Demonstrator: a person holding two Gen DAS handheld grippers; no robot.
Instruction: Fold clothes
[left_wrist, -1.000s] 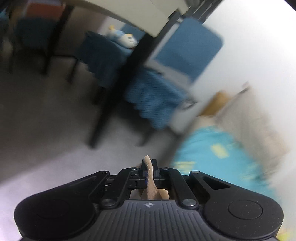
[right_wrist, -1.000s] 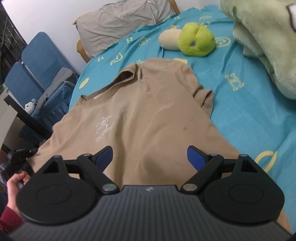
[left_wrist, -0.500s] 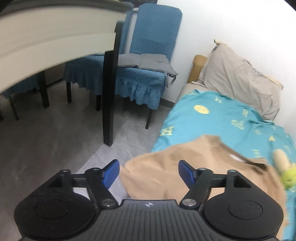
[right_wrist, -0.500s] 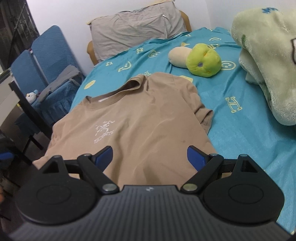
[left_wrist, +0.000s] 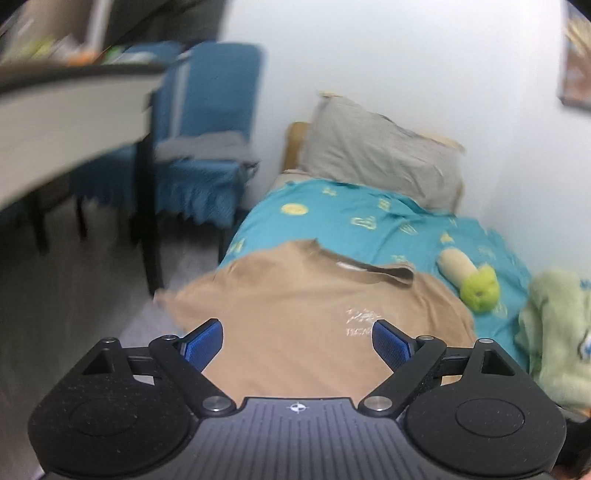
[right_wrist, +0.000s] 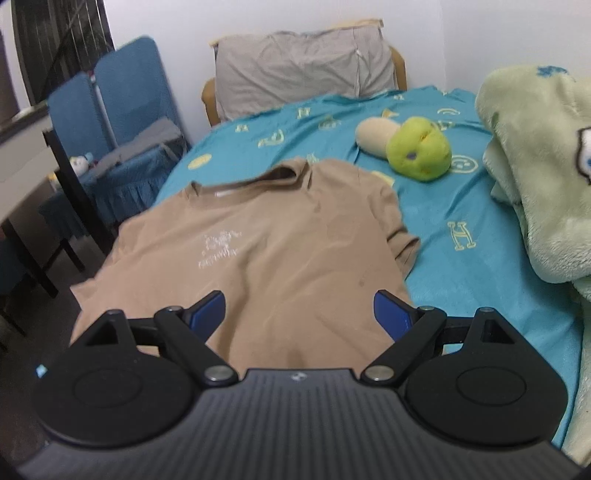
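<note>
Swung over the t-shirt (left_wrist: 306, 317), left gripper (left_wrist: 297, 341) gapes; right gripper (right_wrist: 299, 314) likewise.

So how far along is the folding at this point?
Done: the shirt lies spread flat, print up, on the bed, collar toward the pillow. In hand: nothing; the left gripper and right gripper are both open above its hem. Left: every fold; sleeves and body show none.
</note>
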